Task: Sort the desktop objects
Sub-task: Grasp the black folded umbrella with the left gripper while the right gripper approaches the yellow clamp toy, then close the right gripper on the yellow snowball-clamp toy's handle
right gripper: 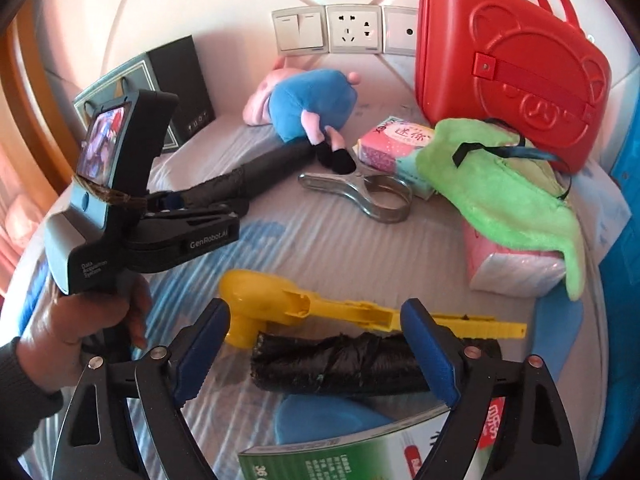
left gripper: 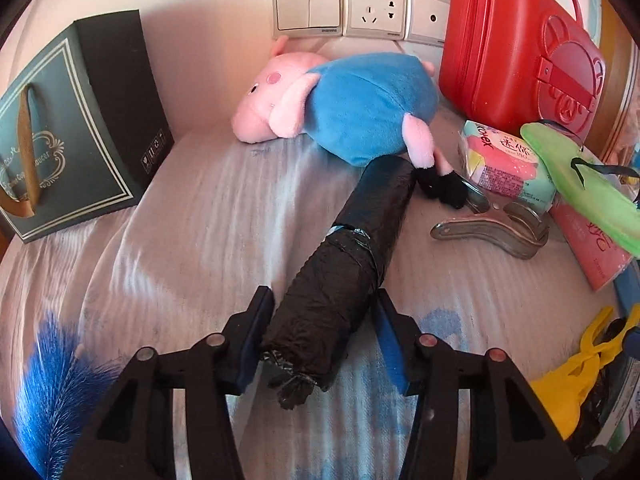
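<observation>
The roll of black bags lies in the middle of the tabletop, its far end touching the black foot of the pig plush toy, which lies toward the back edge. The left gripper has its jaws around the roll's near end; the left pad seems to touch the plastic while the right stands slightly off, so whether they are clamped cannot be told. Taking the roll by its end probably lets it be lifted clear of the toy and of the metal clip just beside it.

The right gripper hovers with its jaws wide apart over a second black roll near the front edge, which lies against a yellow plastic clip; it holds nothing, and appears lined up for a grasp across the roll.

The tabletop is covered in a pale striped cloth with blue patches. Along the back stand a dark gift box on the left and a red case on the right, beneath wall switches and a socket. Tissue packs and a green cloth crowd the right side.
</observation>
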A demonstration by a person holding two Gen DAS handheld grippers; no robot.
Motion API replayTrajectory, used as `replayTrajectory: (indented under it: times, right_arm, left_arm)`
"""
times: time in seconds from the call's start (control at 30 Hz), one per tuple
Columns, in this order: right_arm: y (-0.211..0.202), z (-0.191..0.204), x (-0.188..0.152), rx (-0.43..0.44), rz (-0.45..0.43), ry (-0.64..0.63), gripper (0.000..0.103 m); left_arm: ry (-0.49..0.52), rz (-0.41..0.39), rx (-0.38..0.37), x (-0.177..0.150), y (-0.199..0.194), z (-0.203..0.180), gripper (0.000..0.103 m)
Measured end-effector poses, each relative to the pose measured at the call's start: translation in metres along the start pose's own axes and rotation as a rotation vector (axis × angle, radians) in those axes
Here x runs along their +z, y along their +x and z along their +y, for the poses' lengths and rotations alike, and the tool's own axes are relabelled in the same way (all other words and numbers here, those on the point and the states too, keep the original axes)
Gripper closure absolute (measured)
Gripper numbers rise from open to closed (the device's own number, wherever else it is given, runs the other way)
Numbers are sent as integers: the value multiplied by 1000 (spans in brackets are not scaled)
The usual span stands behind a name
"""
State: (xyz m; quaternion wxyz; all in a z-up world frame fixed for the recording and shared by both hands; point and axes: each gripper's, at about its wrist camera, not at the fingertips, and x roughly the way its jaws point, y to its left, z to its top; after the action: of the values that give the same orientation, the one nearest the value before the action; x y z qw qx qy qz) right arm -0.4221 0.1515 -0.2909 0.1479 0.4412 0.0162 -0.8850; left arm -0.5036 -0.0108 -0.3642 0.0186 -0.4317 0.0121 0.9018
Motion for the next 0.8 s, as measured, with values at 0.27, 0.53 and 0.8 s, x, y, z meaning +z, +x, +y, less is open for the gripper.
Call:
replayTrajectory:
  times: [0.27,0.53,0.8]
  right_arm:
    - [-6,-17,0,-3,-32,70,15]
    - [-1,-3,-9,8,14,-39,14]
    - [5,-18,10,85,34,71,13]
  left_arm:
    - [19,-64,9,-17,-33,7,68]
    - [9,-46,1,-35,-66,22,69]
    - [-6,-59,14,-52,-90,34,69]
